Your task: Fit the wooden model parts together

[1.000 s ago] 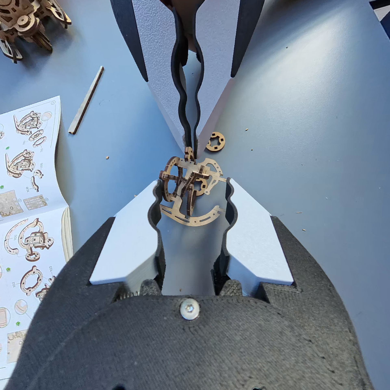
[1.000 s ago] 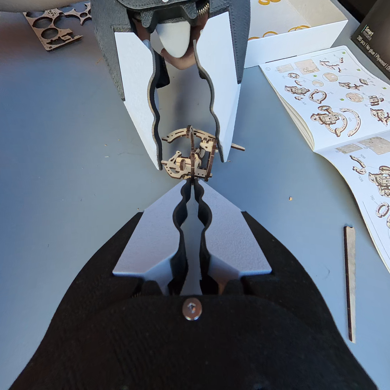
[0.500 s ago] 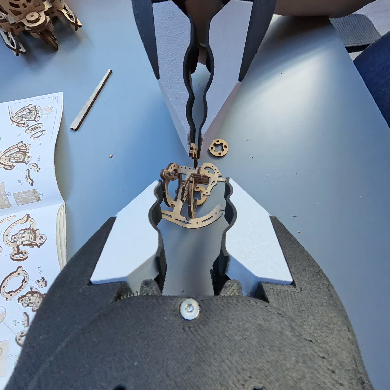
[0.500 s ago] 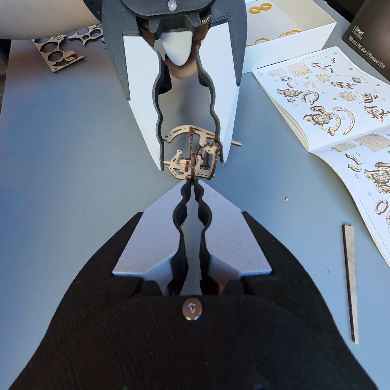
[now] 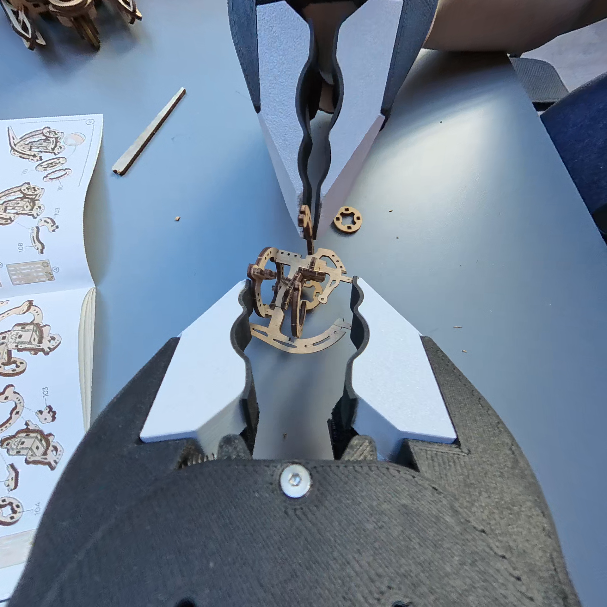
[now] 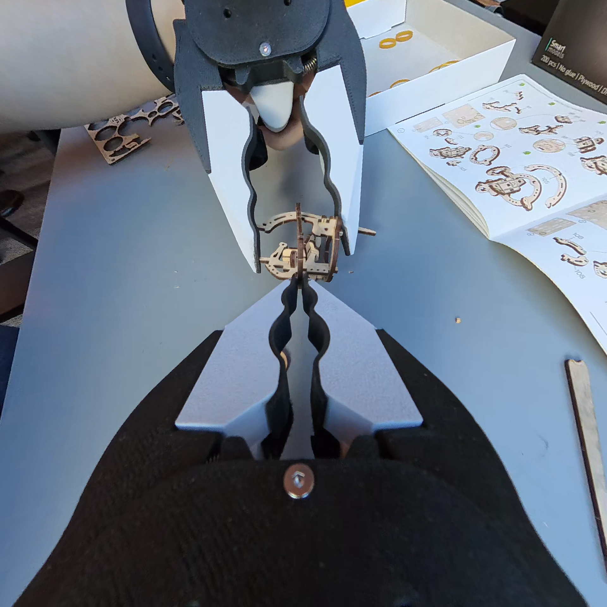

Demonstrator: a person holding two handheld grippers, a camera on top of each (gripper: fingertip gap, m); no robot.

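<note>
A small wooden sub-assembly (image 5: 295, 295) with a curved rocker strip and ring parts sits between my left gripper's (image 5: 299, 284) fingers, which are closed on its sides above the grey table. It also shows in the right wrist view (image 6: 305, 253), inside the left gripper (image 6: 300, 256). My right gripper (image 6: 299, 284) is shut on a small flat wooden piece (image 5: 305, 226). In the left wrist view the right gripper (image 5: 310, 230) comes in from the far side, and the piece's lower tip is just at the assembly's top edge.
An open instruction booklet (image 5: 42, 230) (image 6: 525, 197) lies beside the work. A wooden stick (image 5: 149, 131) (image 6: 588, 443), a loose wooden ring (image 5: 347, 220), a finished wooden model (image 5: 65, 19), a punched plywood sheet (image 6: 121, 138) and a white box (image 6: 427, 49) are on the table (image 5: 460, 230). My left and right fingertips are right by each other.
The right gripper has drawn back a little with the small piece, which had been pressed into the assembly's top. The left gripper still holds the assembly; both views have shifted slightly.
</note>
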